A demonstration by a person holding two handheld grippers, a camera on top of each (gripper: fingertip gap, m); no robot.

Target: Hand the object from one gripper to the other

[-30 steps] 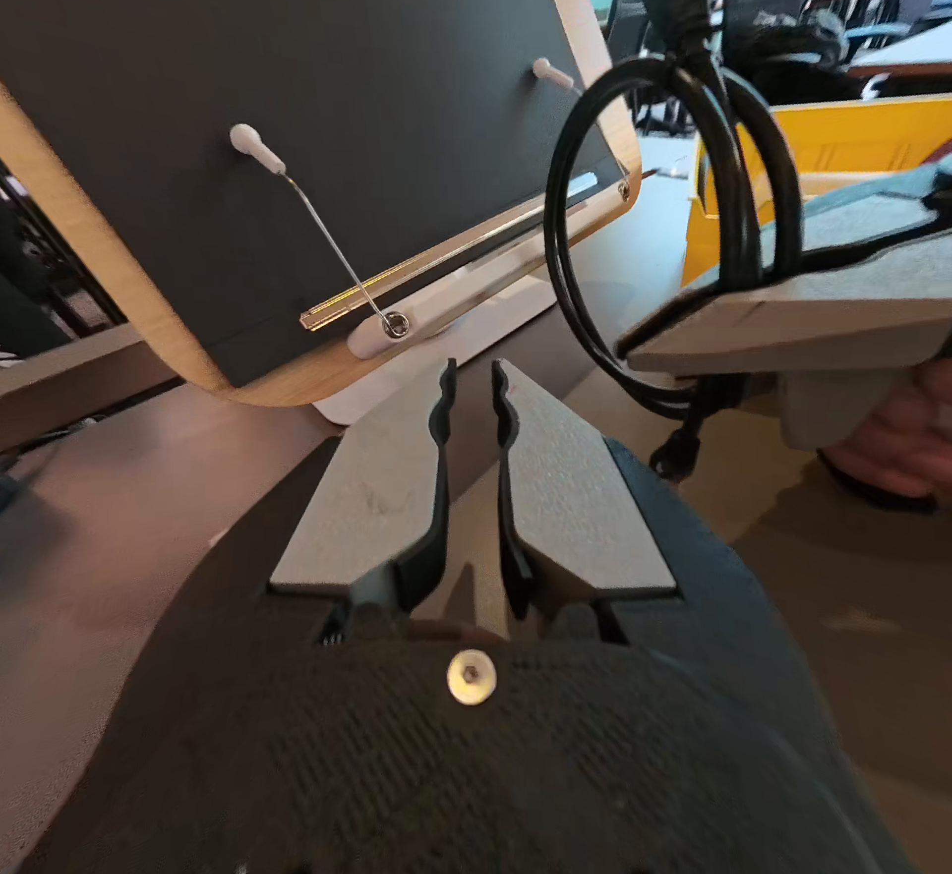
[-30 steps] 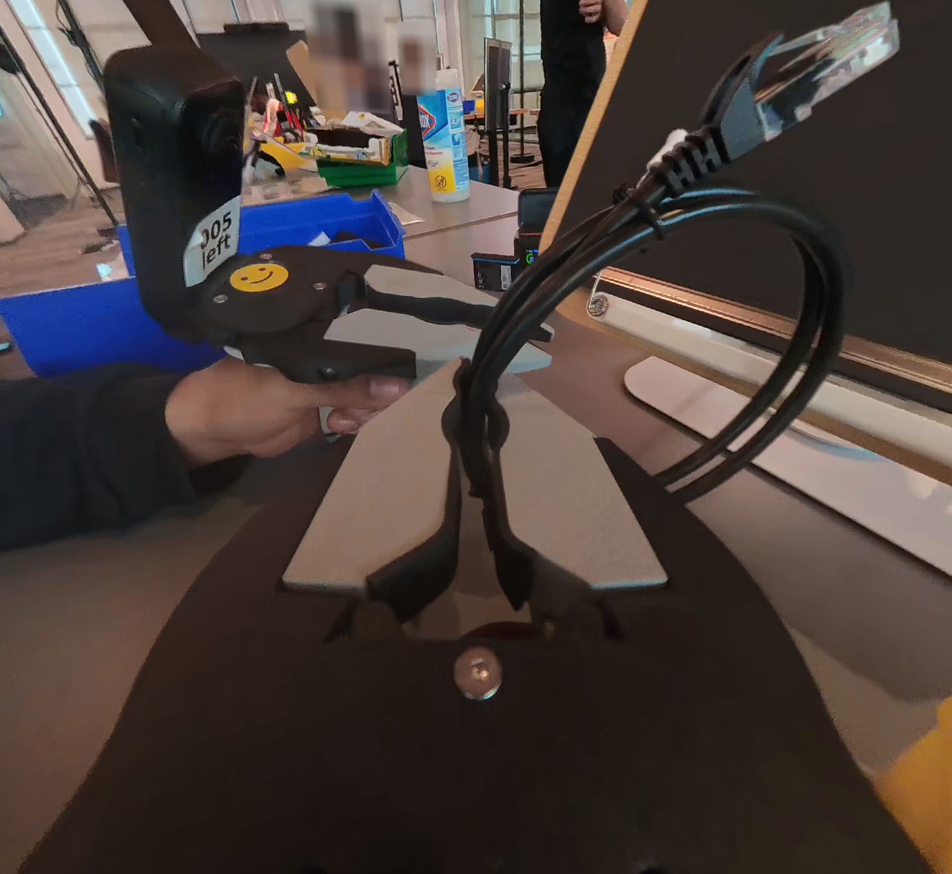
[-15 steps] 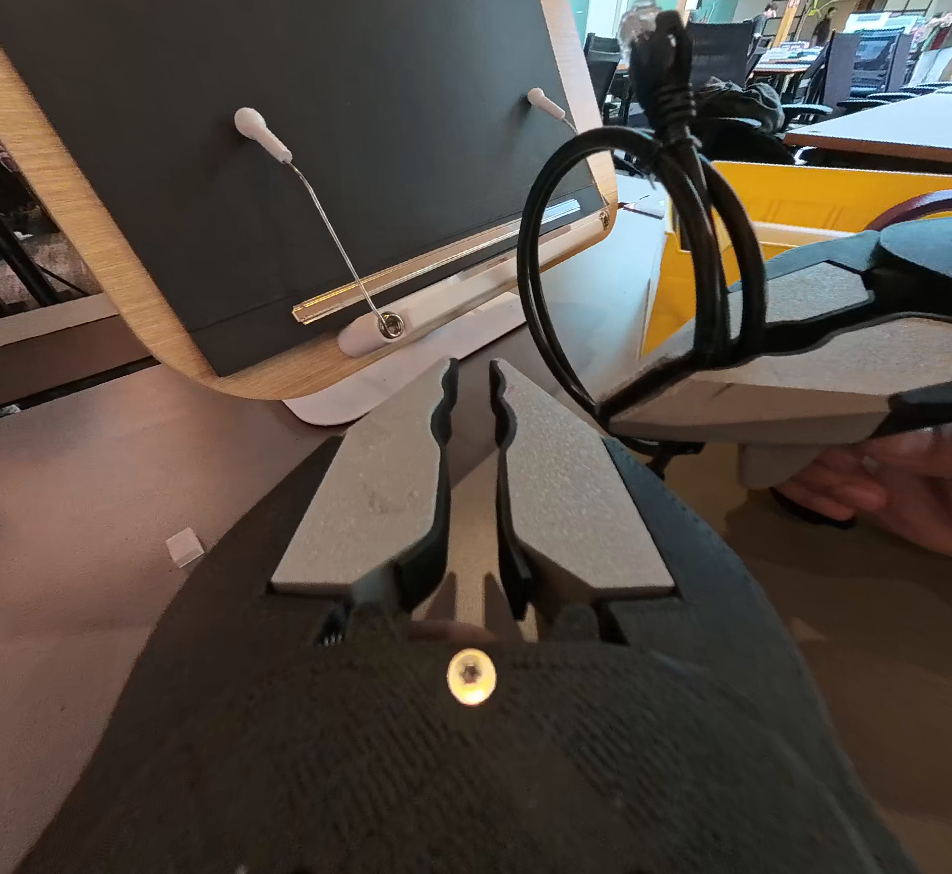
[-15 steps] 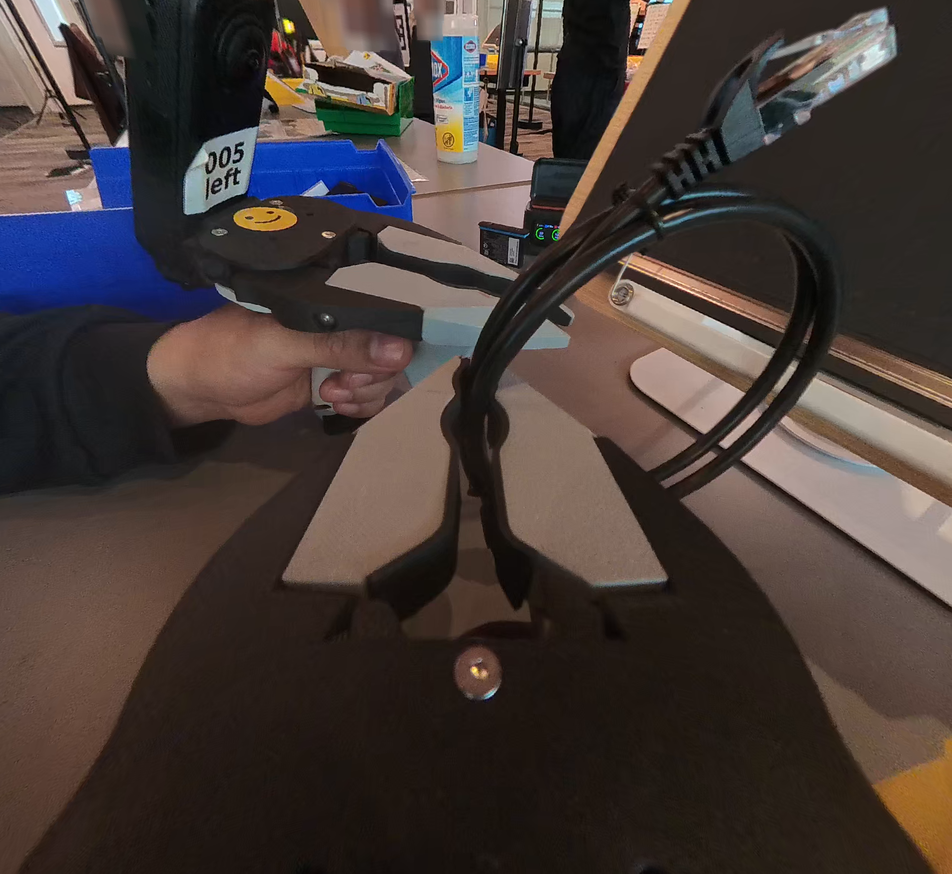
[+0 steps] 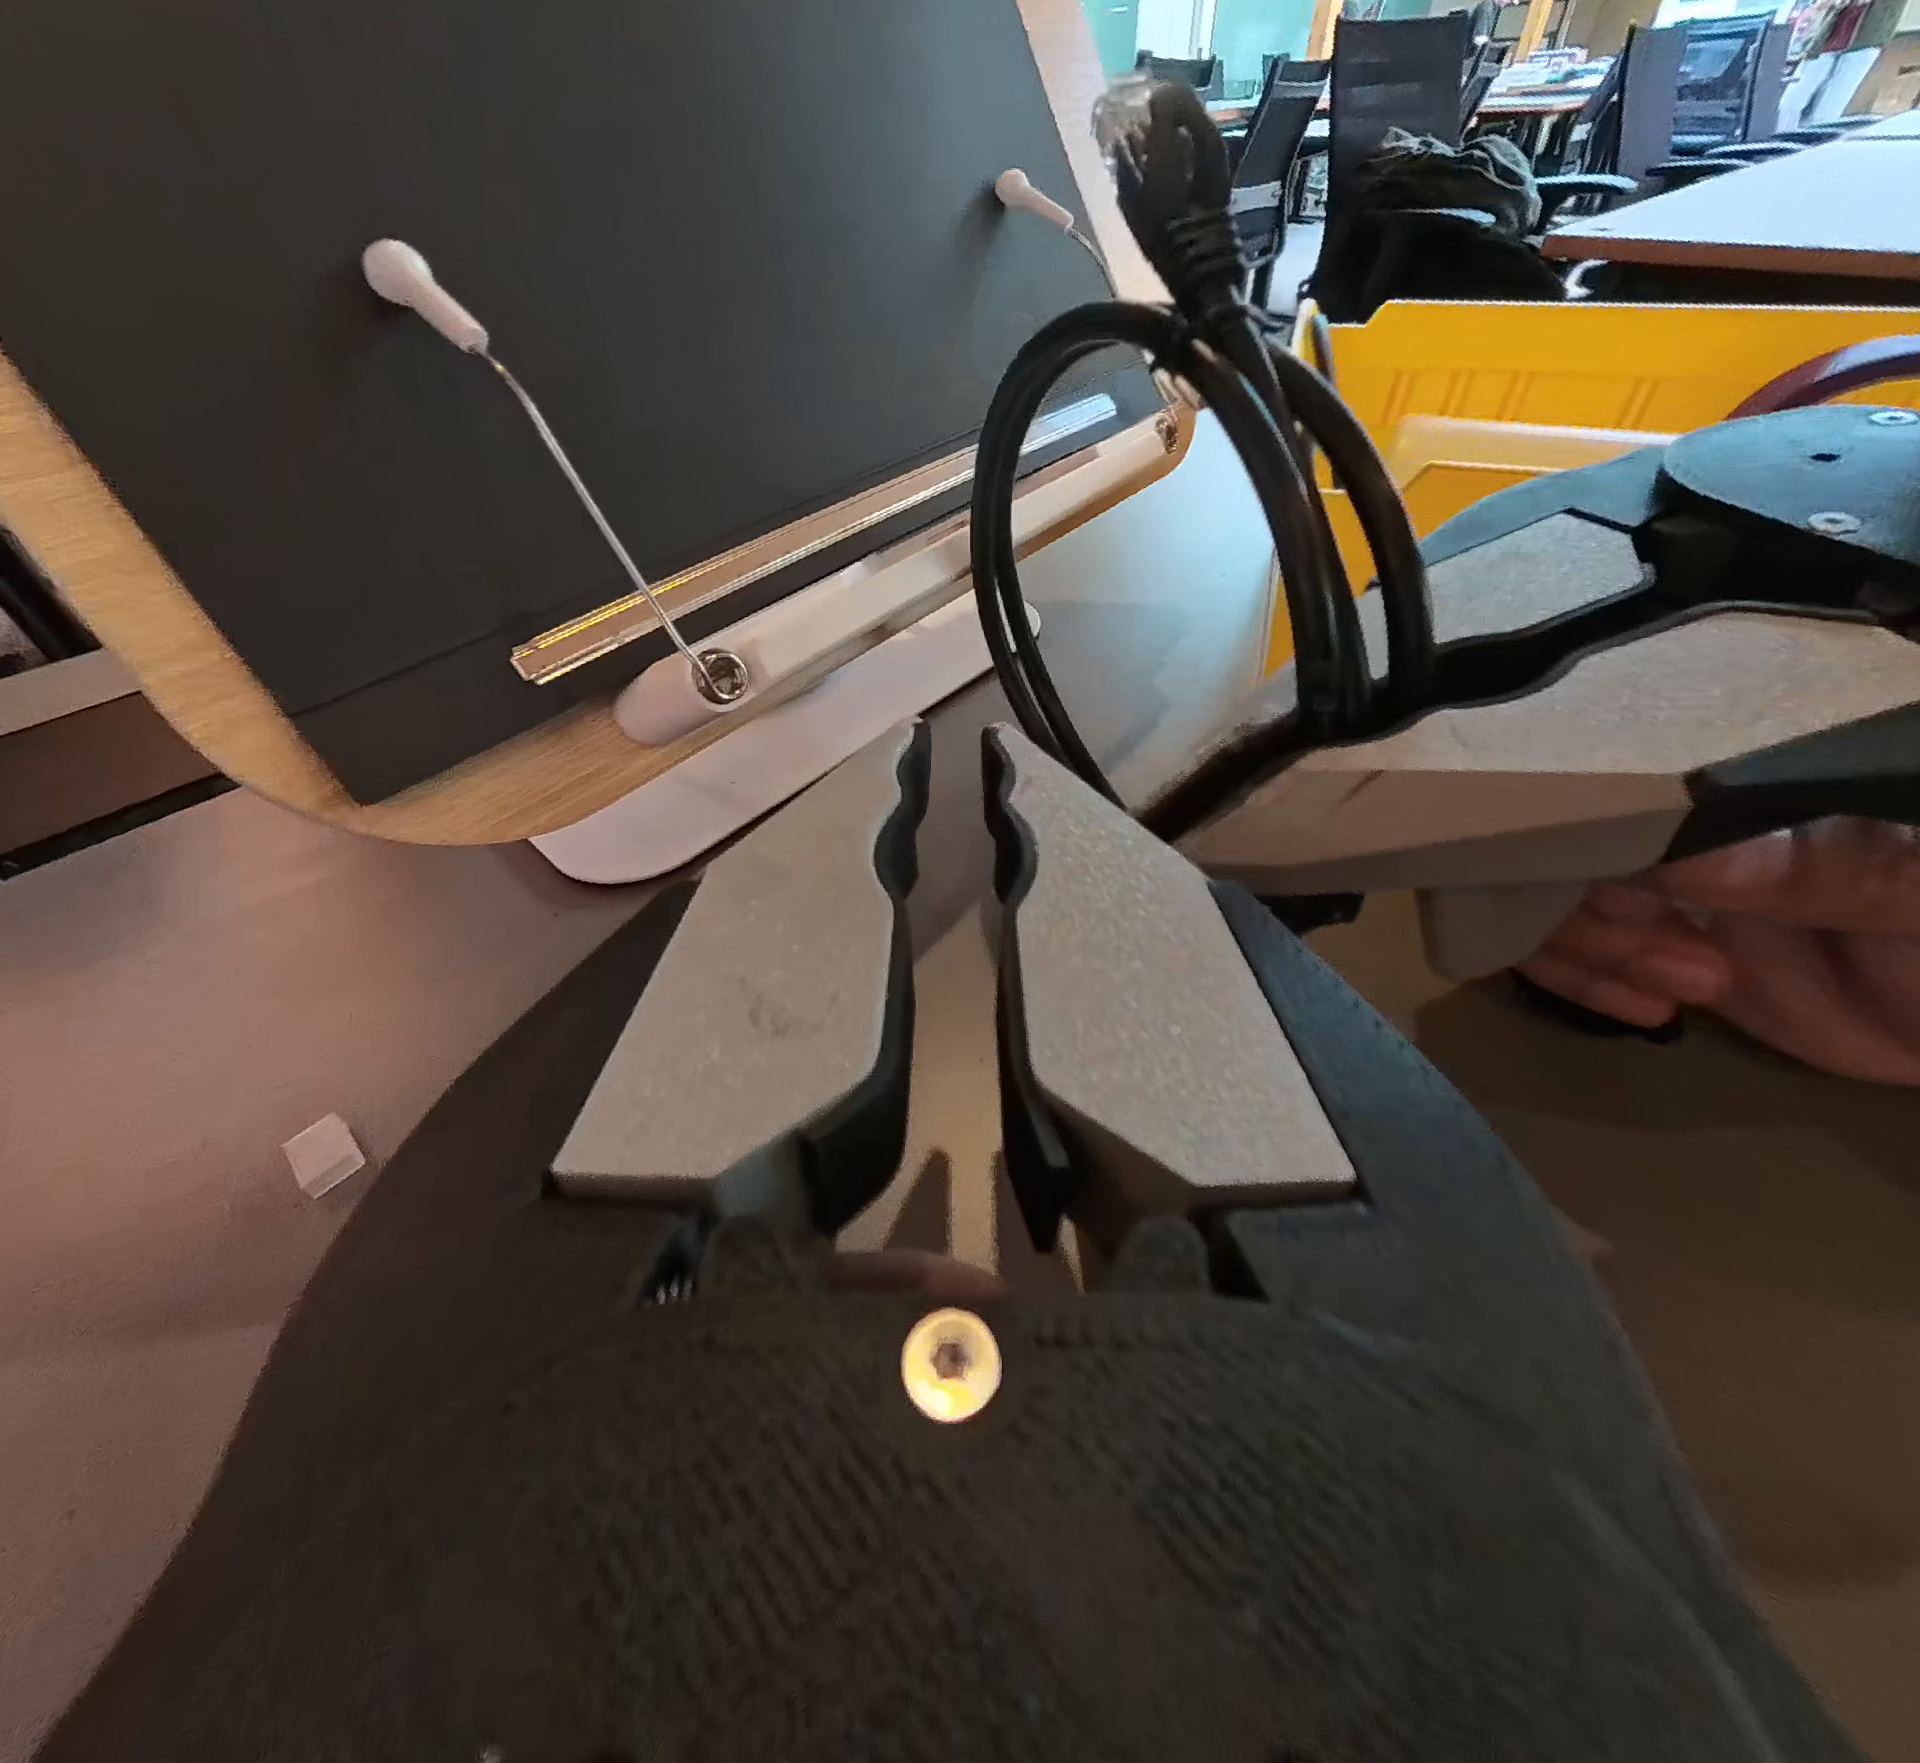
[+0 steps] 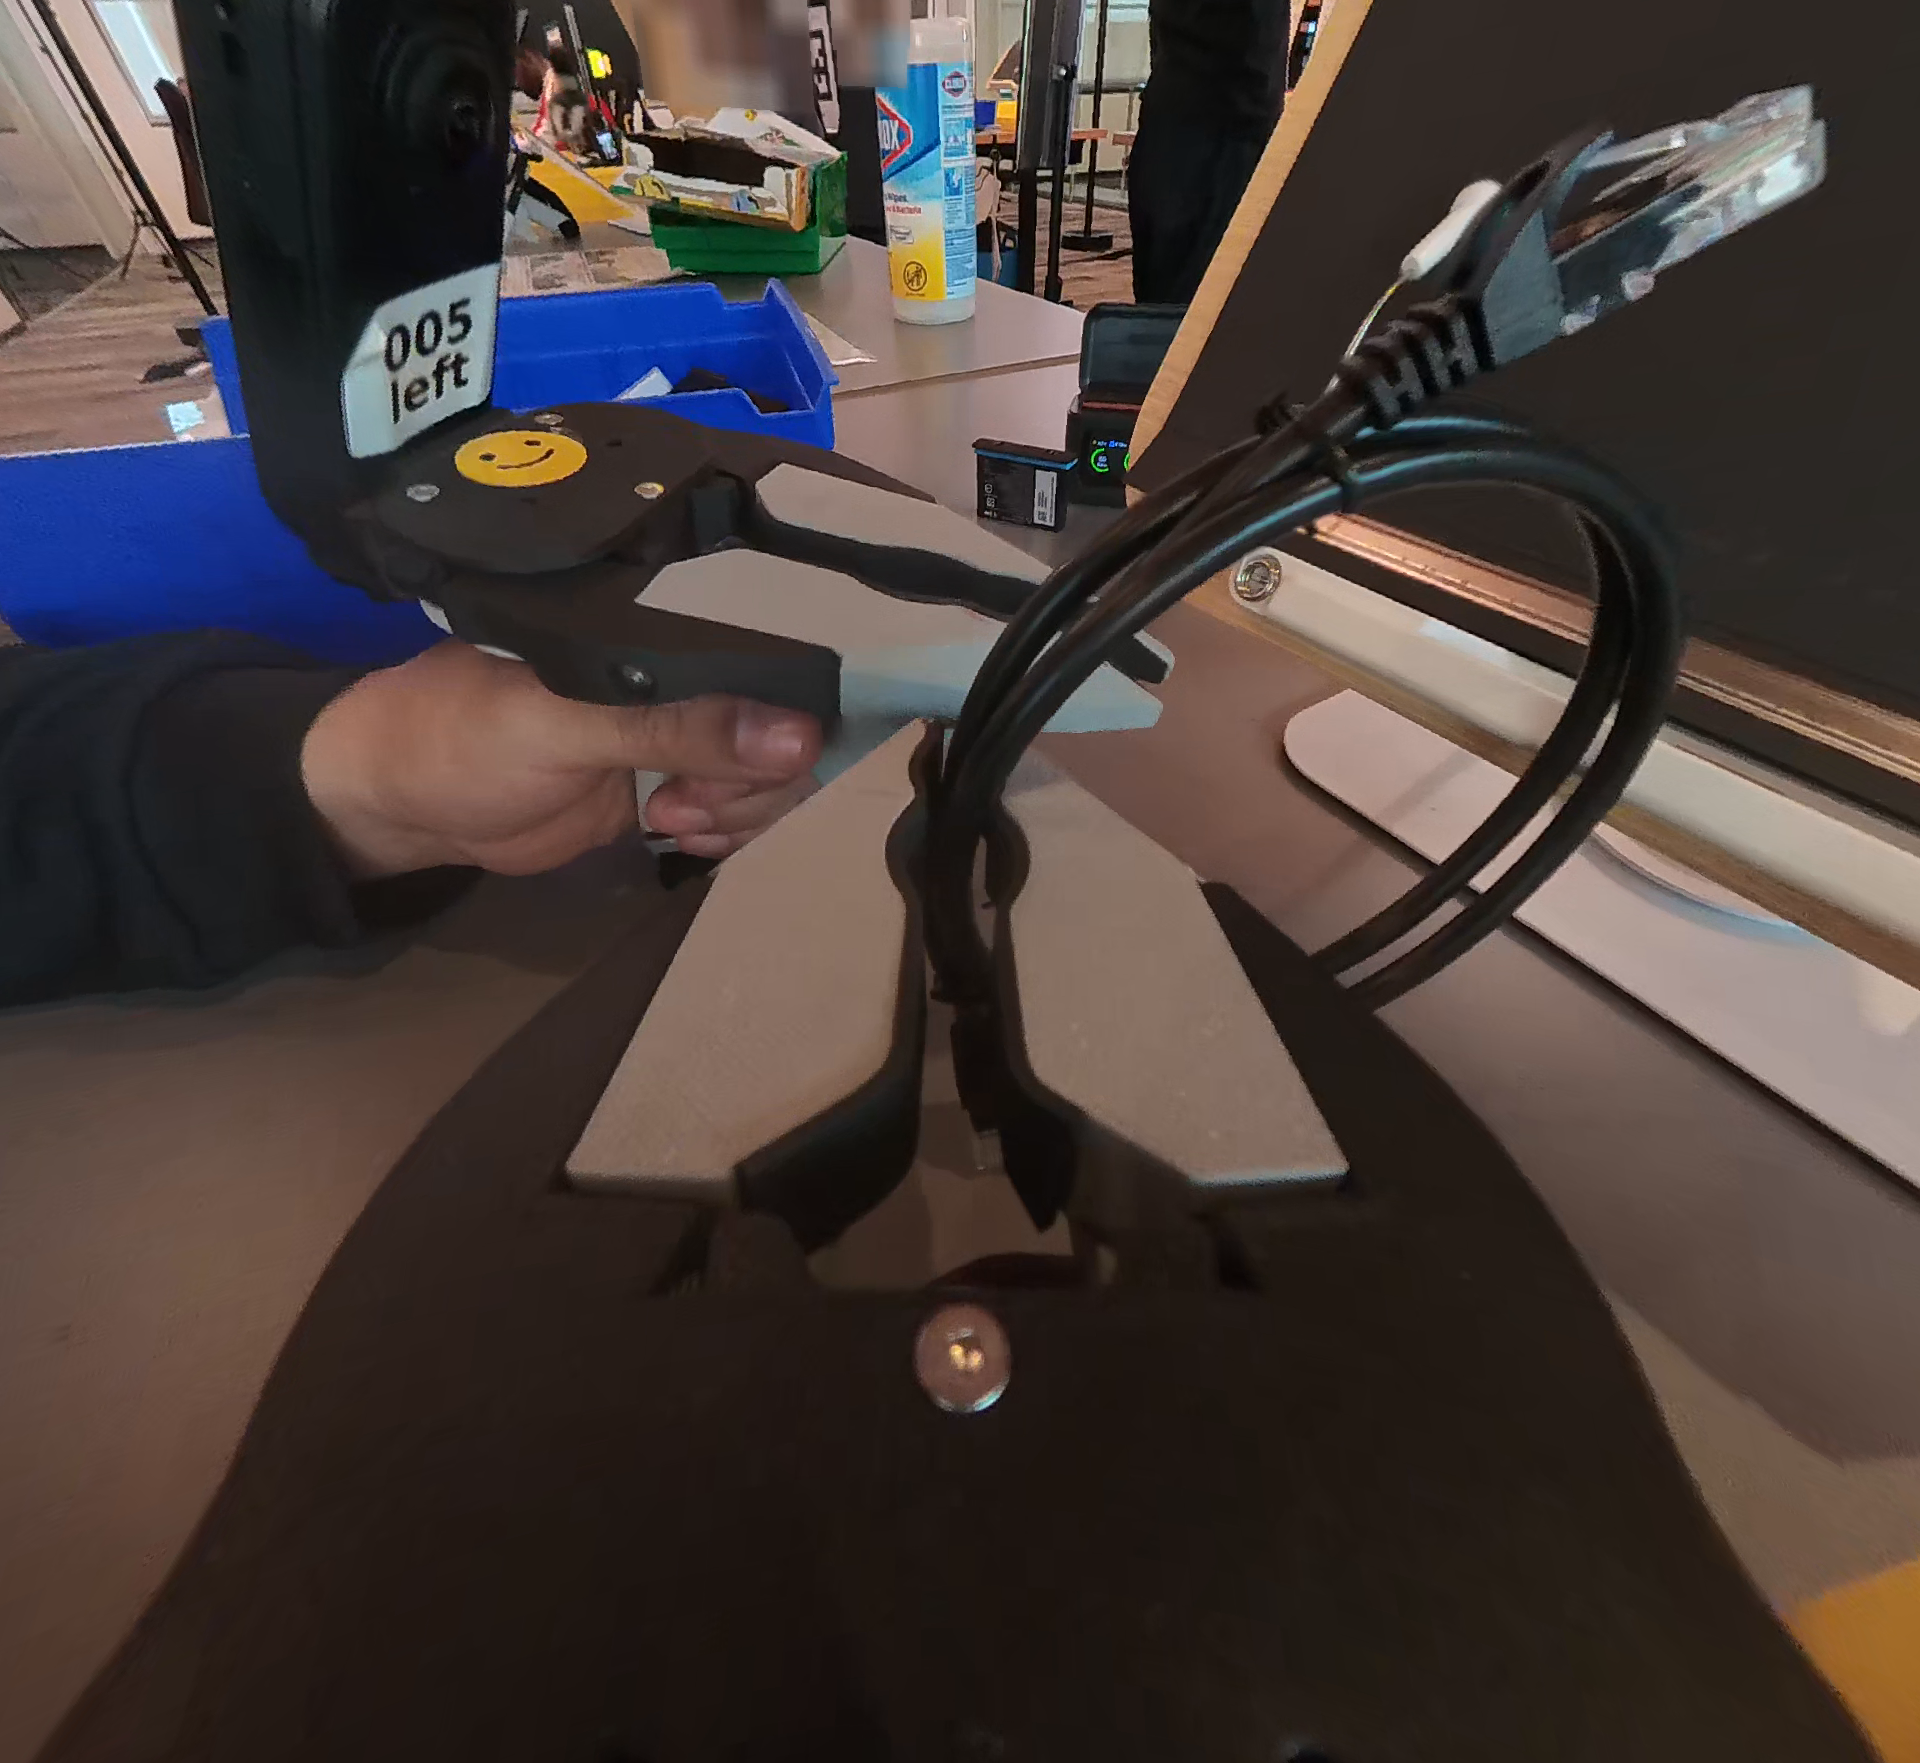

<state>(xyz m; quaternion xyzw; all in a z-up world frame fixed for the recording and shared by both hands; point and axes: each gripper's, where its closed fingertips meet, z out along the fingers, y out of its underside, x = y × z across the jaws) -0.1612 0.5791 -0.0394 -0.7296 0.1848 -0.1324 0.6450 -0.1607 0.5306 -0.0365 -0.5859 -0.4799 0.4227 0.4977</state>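
A coiled black cable is being held by the right gripper; its jaws are being pressed closed on a bunched part of the coil, and the loop is standing up above the fingers and leaning to the right; the cable's clear plug is sticking out at the upper right, in front of a dark board with a pale wooden edge. In the left wrist view the same cable is being seen to the right, clamped between the grey fingers of the right gripper, with a hand being shown beneath that tool; the plug is pointing upward there. The left gripper is being held just beside the loop; its jaws are being kept slightly apart with only a narrow gap, and nothing is being gripped between them; the cable is lying just to the right of its right finger, and contact cannot be judged. In the right wrist view the left gripper is being carried by a hand in a dark sleeve, its tips reaching behind the coil. A yellow bin is standing on the brown worktop behind the right gripper; a blue bin and a white bottle are standing farther off; a small white scrap is lying on the worktop.
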